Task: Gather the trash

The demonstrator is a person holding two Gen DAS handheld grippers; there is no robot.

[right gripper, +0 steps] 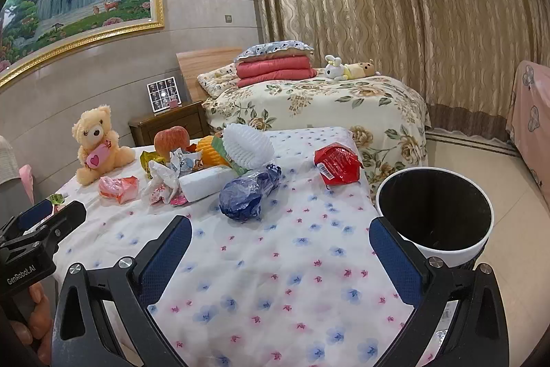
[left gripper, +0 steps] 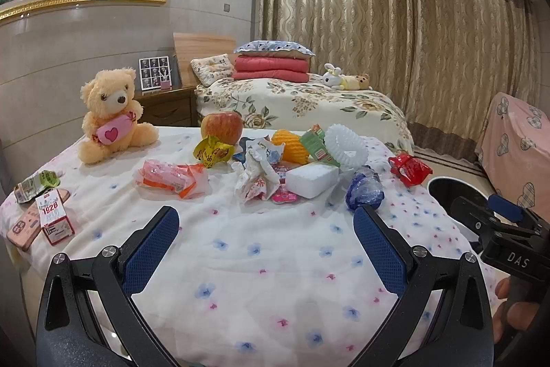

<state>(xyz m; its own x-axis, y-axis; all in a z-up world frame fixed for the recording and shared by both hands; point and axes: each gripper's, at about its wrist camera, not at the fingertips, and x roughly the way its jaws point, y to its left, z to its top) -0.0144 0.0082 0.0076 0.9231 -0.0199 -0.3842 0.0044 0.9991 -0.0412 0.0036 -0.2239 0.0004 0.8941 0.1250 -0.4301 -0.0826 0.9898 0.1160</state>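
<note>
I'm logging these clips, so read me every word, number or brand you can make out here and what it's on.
"1928": red and white box at the bed's left edge.
"DAS": body of the right tongs, seen from the left wrist.
"GenRobot.AI": body of the left tongs, seen from the right wrist.
Print on the red packet, green carton and yellow wrapper: too small to read.

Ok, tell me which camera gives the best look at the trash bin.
The right wrist view. There the trash bin shows its whole white rim and dark inside, standing on the floor beside the bed's corner. The left wrist view catches only a sliver of the bin at the right edge, mostly hidden behind the right gripper.
</note>
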